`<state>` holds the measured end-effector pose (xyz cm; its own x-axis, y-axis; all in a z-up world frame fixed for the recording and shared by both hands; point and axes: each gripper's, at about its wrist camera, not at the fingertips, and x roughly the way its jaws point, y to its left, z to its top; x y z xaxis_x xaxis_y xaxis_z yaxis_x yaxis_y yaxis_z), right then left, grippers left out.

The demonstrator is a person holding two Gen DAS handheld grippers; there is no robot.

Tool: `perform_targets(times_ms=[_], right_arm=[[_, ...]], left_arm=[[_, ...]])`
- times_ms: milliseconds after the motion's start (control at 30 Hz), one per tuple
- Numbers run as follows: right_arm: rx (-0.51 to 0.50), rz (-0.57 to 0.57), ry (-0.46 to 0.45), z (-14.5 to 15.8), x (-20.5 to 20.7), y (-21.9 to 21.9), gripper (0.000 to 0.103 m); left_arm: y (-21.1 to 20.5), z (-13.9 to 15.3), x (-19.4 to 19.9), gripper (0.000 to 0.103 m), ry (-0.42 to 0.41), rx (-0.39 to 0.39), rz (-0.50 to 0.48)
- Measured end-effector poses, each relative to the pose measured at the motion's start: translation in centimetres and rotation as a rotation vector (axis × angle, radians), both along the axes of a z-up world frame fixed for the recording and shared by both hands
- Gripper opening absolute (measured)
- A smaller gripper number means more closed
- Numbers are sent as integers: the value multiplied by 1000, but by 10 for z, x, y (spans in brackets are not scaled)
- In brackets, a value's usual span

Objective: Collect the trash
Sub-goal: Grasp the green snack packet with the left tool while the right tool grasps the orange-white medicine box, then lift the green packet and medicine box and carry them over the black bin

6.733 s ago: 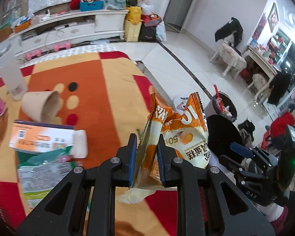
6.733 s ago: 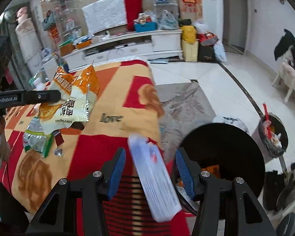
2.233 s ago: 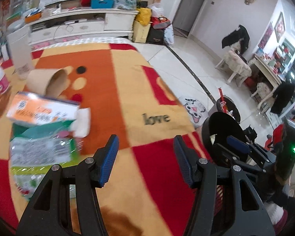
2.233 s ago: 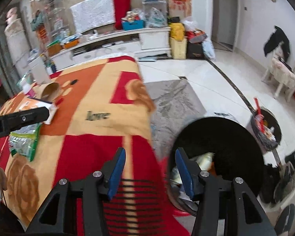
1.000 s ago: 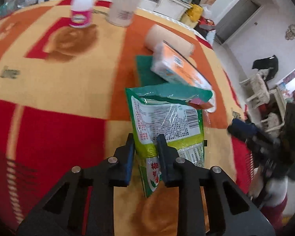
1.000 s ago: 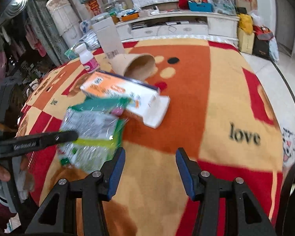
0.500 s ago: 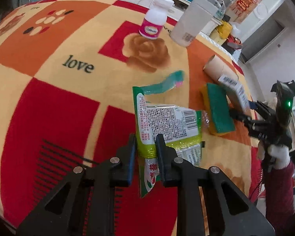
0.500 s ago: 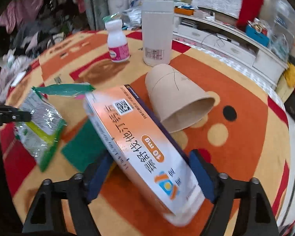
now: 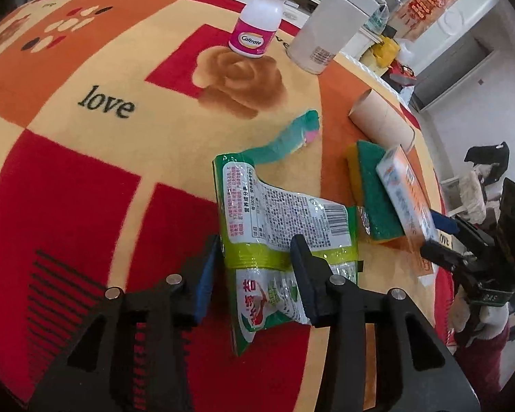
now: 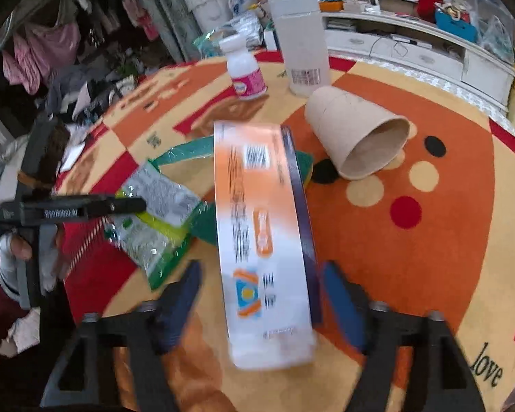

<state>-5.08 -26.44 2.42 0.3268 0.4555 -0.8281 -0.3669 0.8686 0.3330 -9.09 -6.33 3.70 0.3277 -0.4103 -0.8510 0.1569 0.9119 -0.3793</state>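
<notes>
A green snack wrapper (image 9: 285,219) lies flat on the patterned tablecloth (image 9: 86,158). My left gripper (image 9: 254,274) straddles its lower end with its jaws opening, and a gap shows beside the left pad. The right wrist view also shows the wrapper (image 10: 158,219) under the left gripper (image 10: 134,206). An orange-and-white box (image 10: 261,240) lies between the fingers of my right gripper (image 10: 262,298), which is open, the left pad clear of it. In the left wrist view the box (image 9: 405,192) leans on a green-and-yellow sponge (image 9: 374,192), with the right gripper (image 9: 436,240) at its near end.
A cardboard tube (image 10: 357,137) lies on its side behind the box. A torn teal strip (image 9: 285,137) lies beyond the wrapper. A pink-labelled pill bottle (image 9: 257,24) and a tall white canister (image 9: 329,31) stand at the far edge. A person's gloved hand (image 10: 3,243) holds the left gripper.
My left jaws have parted from the green wrapper, which now rests on the cloth. My right gripper has widened and come down around the orange-and-white box, rolling as it went.
</notes>
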Motion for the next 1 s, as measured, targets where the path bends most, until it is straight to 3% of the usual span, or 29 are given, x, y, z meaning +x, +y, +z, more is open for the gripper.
perform_targets(times_ms=[167, 233, 267, 367, 433, 667, 1000], right_arm=[[5, -42, -19, -5, 10, 13, 79], [-56, -73, -12, -13, 10, 18, 62], [-43, -85, -20, -12, 7, 16, 61], [-17, -92, -31, -5, -2, 10, 59], [-27, -98, -57, 4, -11, 6, 59], [-104, -127, -117, 25, -51, -6, 59], [-117, -202, -131, 36, -82, -32, 59]], left_arm=[[-2, -4, 1, 43, 2, -13, 18], [-6, -3, -2, 42, -13, 10, 4], [-8, -3, -3, 41, -18, 22, -7], [-15, -2, -11, 14, -33, 35, -42], [-19, 2, -17, 12, -56, 53, -46], [-32, 28, -39, 11, -101, 19, -84], [-58, 62, -61, 11, -139, -32, -154]])
